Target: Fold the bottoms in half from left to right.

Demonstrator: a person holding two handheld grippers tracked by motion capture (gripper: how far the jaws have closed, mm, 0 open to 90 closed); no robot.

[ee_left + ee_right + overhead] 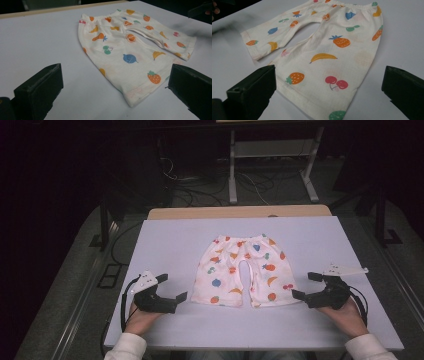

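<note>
Now the little shorts (243, 271) lie flat on the table (165, 240) between the two wide-open hand-held grippers, left (171, 287) at 9 o'clock, right (304, 285) at 3 o'clock.

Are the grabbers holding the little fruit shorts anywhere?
No. The left gripper and right gripper are both open, beside the fruit-print shorts, holding nothing.

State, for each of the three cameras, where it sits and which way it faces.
High view: above the table, looking forward and down at the shorts; both hands, left gripper and right gripper show.
Left gripper view: between open black jaws, facing the shorts' hem.
Right gripper view: likewise, facing the other leg.
All share the shorts.
</note>
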